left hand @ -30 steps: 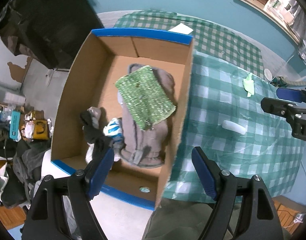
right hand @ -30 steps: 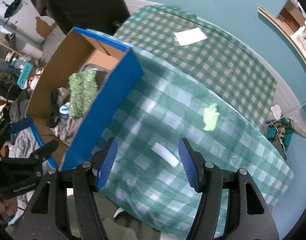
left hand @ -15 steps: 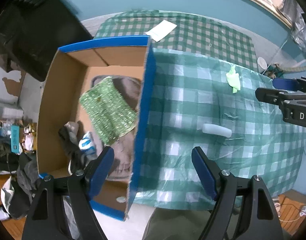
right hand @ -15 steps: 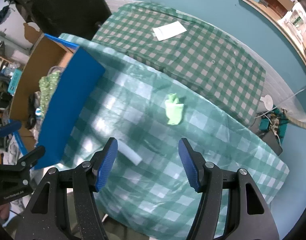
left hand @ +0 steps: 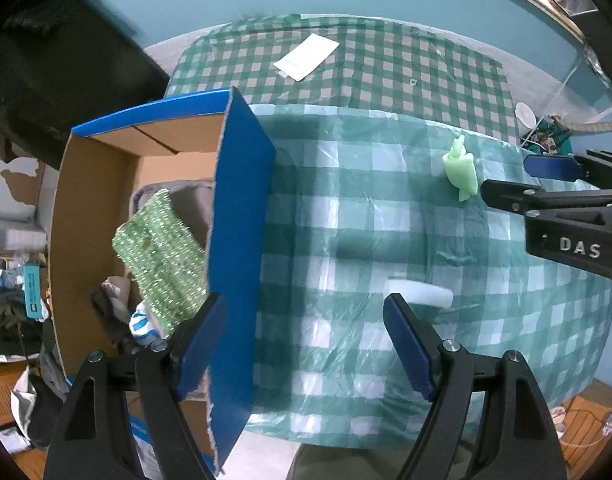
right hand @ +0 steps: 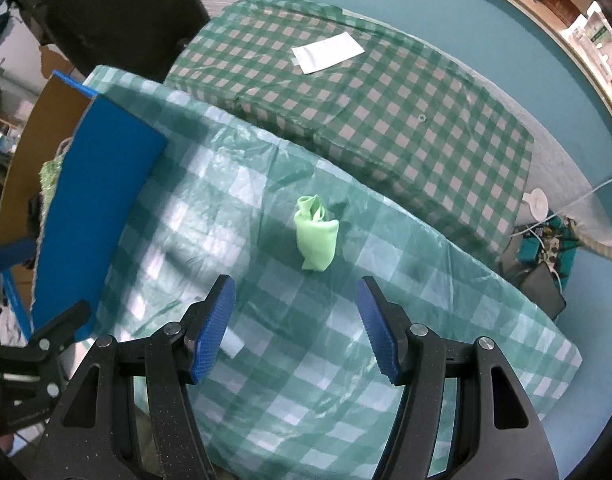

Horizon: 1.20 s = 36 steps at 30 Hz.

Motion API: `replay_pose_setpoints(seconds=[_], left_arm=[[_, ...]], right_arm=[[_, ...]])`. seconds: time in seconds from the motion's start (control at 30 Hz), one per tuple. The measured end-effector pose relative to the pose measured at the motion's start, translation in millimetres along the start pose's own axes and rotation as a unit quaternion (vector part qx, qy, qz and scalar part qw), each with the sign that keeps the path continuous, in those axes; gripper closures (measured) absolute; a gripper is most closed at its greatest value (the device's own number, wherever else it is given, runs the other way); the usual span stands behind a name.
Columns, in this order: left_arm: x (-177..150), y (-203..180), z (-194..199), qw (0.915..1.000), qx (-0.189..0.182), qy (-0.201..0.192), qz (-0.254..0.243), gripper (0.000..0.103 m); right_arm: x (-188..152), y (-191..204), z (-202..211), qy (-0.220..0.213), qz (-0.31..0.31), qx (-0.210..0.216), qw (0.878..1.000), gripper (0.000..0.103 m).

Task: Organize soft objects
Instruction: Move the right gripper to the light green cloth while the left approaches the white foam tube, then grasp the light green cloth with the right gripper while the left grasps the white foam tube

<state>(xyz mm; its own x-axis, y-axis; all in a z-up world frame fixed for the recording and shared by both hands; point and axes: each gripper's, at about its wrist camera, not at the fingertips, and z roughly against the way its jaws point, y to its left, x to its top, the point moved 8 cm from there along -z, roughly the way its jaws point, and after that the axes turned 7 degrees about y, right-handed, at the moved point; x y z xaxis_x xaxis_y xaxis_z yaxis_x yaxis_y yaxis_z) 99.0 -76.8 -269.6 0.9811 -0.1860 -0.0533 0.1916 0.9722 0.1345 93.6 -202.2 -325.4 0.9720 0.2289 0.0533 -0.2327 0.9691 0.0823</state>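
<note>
A small light-green soft toy (right hand: 315, 234) lies on the green checked plastic cloth (right hand: 266, 360), just ahead of my open right gripper (right hand: 296, 332), whose jaws hold nothing. The same toy (left hand: 461, 174) shows in the left wrist view, close to the right gripper's fingers (left hand: 553, 168). A white foam piece (left hand: 419, 294) rests on the cloth just past my open, empty left gripper (left hand: 306, 344); it also shows beside the right gripper's left finger (right hand: 232, 344). A blue-sided cardboard box (left hand: 238, 240) on the left holds a green glittery cloth (left hand: 162, 256), grey clothing and socks.
A white card (right hand: 325, 53) lies on the darker checked cloth (right hand: 385, 100) at the back. Clutter and clothes (left hand: 18, 320) cover the floor left of the box. A cable and small items (right hand: 545, 236) sit at the right past the table edge.
Both grippers have shifted right from over the box to above the table and sunk lower. The green toy now sits ahead of the right gripper. Neither opening changed.
</note>
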Motion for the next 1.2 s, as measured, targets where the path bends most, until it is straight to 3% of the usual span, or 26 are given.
replay_pose_setpoints(seconds=[0.33,0.87,1.0,1.1,1.2], left_arm=[[18,-14,-32,0.9999,0.003,0.016,0.005,0.022],[9,-18,-55,0.9975,-0.005,0.058,0.040,0.022],[7,-19,-57,0.9971,-0.005,0.060,0.046,0.022],[7,-20,-59,0.9969,-0.006,0.060,0.049,0.022],[5,-21,-61,0.9967,-0.007,0.063,0.050,0.022]], right_arm=[[21,-9,-35,0.014,0.015,-0.005,1.000,0.039],[28,-13,-68,0.028,0.036,-0.028,0.999,0.040],[26,-14,-71,0.020,0.043,-0.035,0.998,0.054],[26,-10,-69,0.016,0.057,-0.030,0.998,0.073],[24,-5,-67,0.015,0.069,-0.030,0.997,0.074]])
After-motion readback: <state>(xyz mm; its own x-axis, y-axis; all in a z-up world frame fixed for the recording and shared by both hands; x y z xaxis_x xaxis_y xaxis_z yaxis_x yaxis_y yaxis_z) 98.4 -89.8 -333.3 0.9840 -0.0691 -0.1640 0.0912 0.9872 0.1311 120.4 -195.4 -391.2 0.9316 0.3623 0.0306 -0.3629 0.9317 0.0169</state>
